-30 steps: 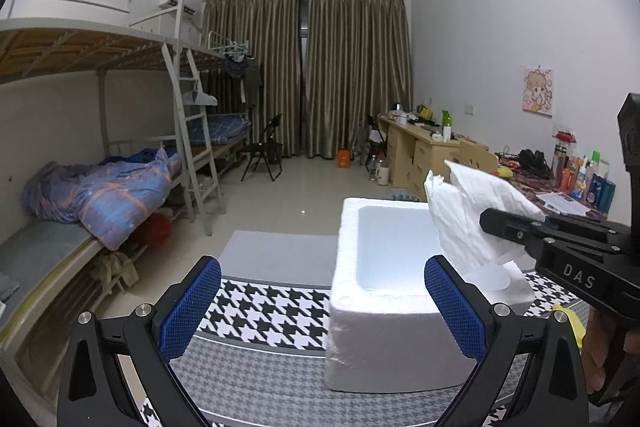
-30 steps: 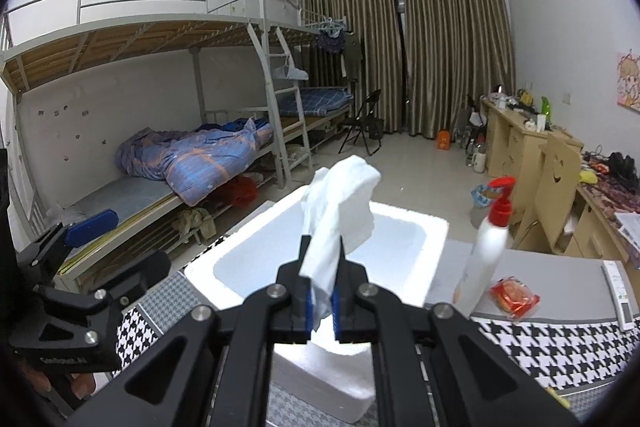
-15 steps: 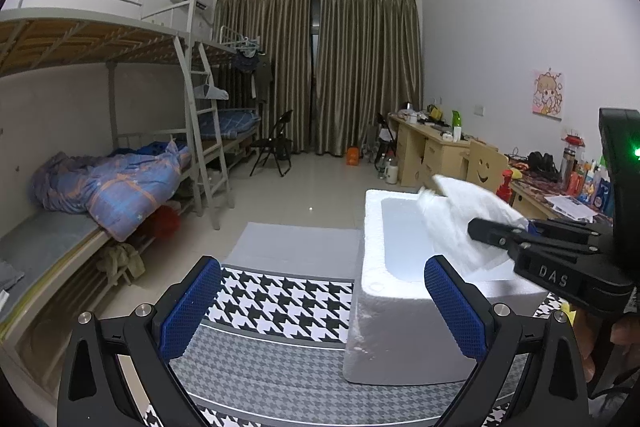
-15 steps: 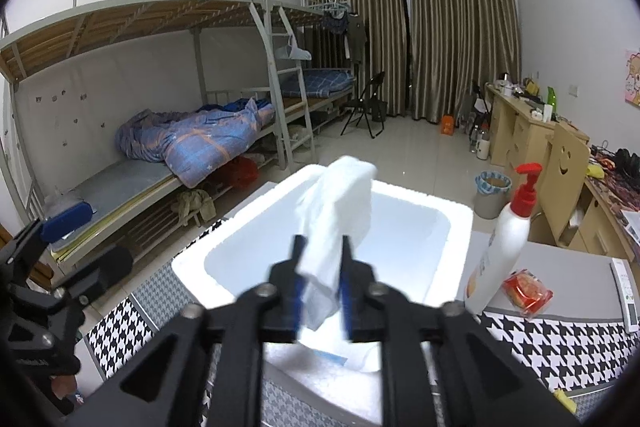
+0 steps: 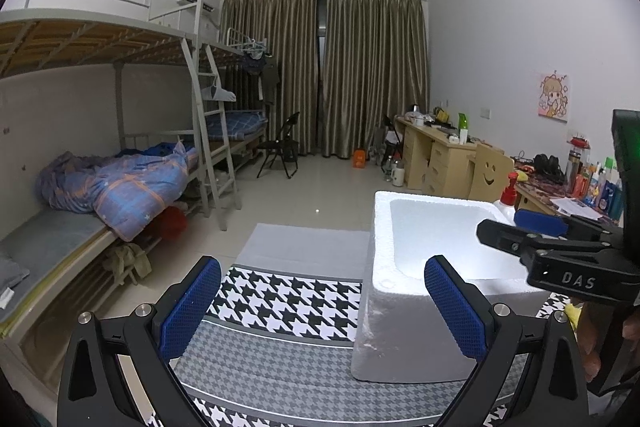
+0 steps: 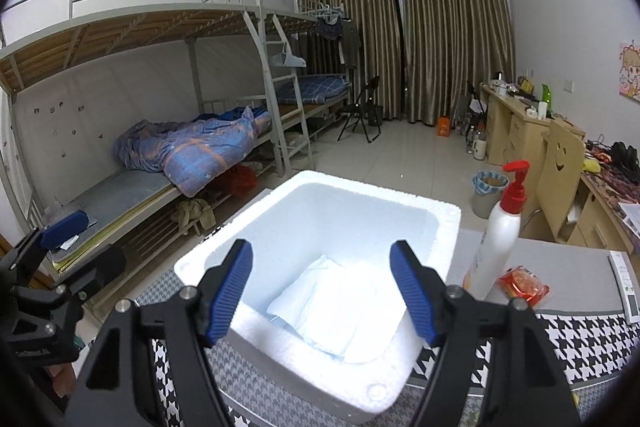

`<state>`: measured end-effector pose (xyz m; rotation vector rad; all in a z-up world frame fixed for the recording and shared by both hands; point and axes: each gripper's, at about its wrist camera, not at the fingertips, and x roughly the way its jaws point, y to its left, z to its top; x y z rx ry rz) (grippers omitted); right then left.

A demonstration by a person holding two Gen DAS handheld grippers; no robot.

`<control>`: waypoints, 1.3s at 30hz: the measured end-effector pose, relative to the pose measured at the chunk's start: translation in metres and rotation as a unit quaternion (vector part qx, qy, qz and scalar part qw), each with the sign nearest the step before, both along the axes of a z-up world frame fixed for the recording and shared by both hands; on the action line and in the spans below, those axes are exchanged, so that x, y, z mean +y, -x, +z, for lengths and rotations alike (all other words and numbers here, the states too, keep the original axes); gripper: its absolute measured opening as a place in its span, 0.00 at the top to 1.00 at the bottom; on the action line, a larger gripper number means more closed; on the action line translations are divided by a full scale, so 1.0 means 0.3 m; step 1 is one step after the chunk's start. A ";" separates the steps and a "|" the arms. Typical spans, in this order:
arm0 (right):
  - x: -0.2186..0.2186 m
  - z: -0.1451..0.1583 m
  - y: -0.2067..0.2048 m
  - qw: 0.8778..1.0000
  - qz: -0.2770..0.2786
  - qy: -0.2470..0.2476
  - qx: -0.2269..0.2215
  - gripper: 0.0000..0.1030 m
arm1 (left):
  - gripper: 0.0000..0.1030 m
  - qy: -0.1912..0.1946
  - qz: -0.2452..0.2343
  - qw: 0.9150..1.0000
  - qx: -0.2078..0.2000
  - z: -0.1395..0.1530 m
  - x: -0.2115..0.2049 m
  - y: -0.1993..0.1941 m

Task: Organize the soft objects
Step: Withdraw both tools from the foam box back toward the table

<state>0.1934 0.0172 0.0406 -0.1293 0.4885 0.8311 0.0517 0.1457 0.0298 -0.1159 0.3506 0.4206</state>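
Since the earlier frame the right hand-held gripper (image 6: 322, 287) has just been opening; nothing between its jaws now. Soft white folded cloth (image 6: 336, 311) dropped, lying on the floor of the white foam box (image 6: 448, 223) at 6 o'clock. Left hand-held gripper (image 5: 322, 307) released, empty. Deposit step done; next, probably withdraw and seek another soft item.

Left wrist view beside foam box (image 5: 400, 307), right wrist view above it, both facing curtains (image 6: 432, 35)
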 end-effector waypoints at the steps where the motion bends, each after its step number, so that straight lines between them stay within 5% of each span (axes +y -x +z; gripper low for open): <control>1: -0.005 0.005 0.004 1.000 0.000 -0.001 -0.001 0.27 | 0.01 0.000 -0.001 1.000 0.000 0.000 0.001 0.000; 18: -0.140 0.049 0.091 0.999 -0.017 -0.023 -0.040 0.05 | 0.01 -0.009 -0.013 1.000 -0.004 0.007 -0.093 0.041; 39: -0.258 0.044 0.196 0.997 -0.012 -0.052 -0.060 0.05 | 0.01 -0.033 -0.035 0.998 -0.033 0.047 -0.211 0.144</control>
